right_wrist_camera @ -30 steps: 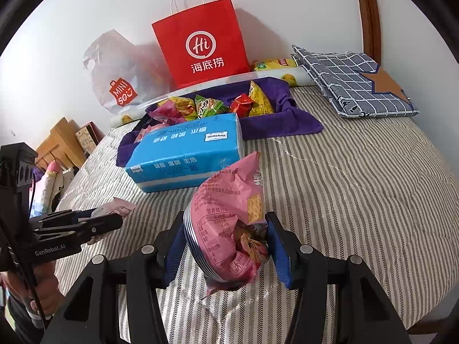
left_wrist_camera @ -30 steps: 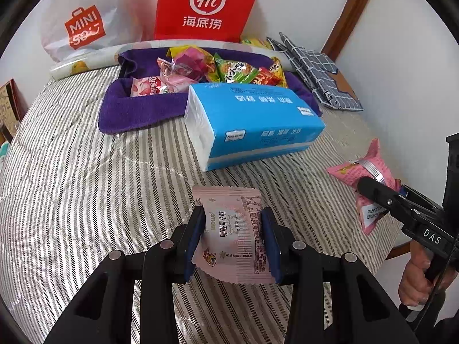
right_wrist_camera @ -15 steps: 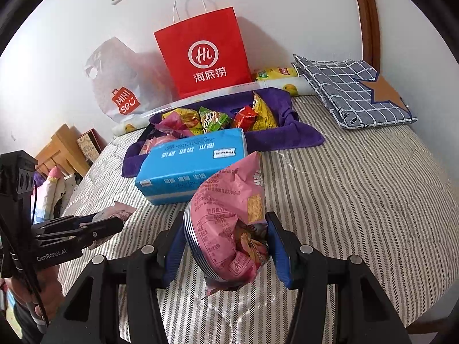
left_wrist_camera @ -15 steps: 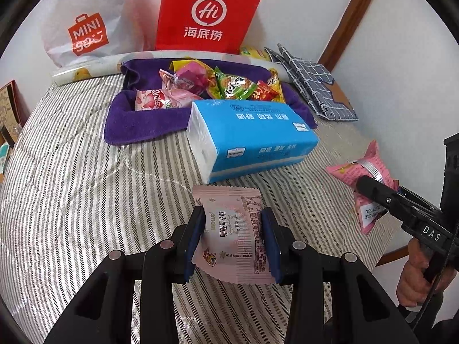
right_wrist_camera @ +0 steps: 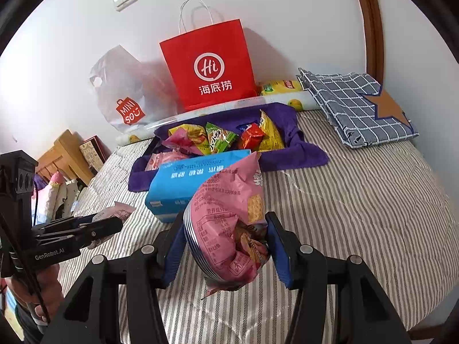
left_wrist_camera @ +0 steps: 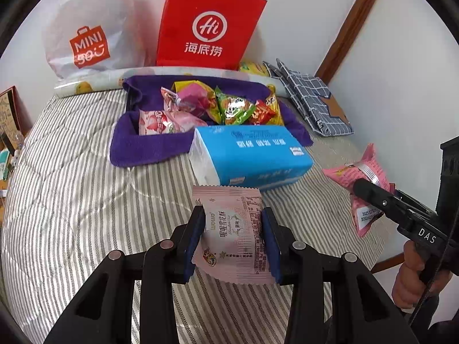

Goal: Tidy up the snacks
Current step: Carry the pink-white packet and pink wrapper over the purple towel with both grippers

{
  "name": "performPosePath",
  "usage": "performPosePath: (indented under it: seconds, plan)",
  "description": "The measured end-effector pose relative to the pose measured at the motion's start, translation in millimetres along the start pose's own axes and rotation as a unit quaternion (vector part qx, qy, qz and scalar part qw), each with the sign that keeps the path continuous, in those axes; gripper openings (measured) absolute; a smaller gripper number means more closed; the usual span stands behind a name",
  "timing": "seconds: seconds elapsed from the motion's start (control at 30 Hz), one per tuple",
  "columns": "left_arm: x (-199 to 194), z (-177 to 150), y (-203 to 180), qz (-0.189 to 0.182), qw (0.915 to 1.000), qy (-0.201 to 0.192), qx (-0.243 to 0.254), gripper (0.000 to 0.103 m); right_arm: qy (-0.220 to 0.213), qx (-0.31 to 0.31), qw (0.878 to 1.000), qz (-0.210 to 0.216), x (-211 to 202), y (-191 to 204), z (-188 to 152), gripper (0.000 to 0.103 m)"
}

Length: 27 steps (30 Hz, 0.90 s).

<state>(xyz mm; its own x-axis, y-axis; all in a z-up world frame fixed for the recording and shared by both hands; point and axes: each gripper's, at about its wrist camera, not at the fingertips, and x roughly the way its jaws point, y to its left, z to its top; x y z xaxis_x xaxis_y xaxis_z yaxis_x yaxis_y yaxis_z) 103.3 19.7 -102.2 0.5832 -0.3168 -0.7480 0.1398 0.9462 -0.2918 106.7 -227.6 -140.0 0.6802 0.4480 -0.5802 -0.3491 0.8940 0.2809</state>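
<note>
My left gripper (left_wrist_camera: 232,238) is shut on a pale pink flat snack packet (left_wrist_camera: 232,229), held above the striped bedcover (left_wrist_camera: 71,200). My right gripper (right_wrist_camera: 226,243) is shut on a puffy pink cracker bag (right_wrist_camera: 229,223), also off the bed. In the left wrist view that pink cracker bag (left_wrist_camera: 361,172) shows at the right; in the right wrist view the pale packet (right_wrist_camera: 114,210) shows at the left in the other gripper. Behind both lies a purple cloth tray (left_wrist_camera: 143,149) holding several colourful snack packets (left_wrist_camera: 229,109).
A blue tissue pack (left_wrist_camera: 252,154) lies between the grippers and the purple tray. A red paper bag (left_wrist_camera: 206,25) and a white plastic bag (left_wrist_camera: 86,28) stand against the wall. A folded checked cloth (right_wrist_camera: 358,103) lies at the back right. A wooden bedside cabinet (right_wrist_camera: 66,154) stands left of the bed.
Both grippers have risen a little with their packets still held; the bed and the tray sit lower and farther in both views.
</note>
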Motion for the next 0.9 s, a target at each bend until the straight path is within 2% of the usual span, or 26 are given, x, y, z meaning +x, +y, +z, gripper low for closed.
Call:
performPosePath:
  seconds: [0.43, 0.9]
  plan:
    - [-3.7, 22.4, 2.6, -0.006, 0.9999, -0.01, -0.008, 0.04, -0.009, -0.005, 1.0, 0.0, -0.3, 0.6, 20.2, 0.051]
    - [-9.6, 64.3, 1.0, -0.002, 0.9996, -0.028, 0.003, 0.04, -0.022, -0.015, 1.0, 0.01, 12.2, 4.6, 54.3, 0.051]
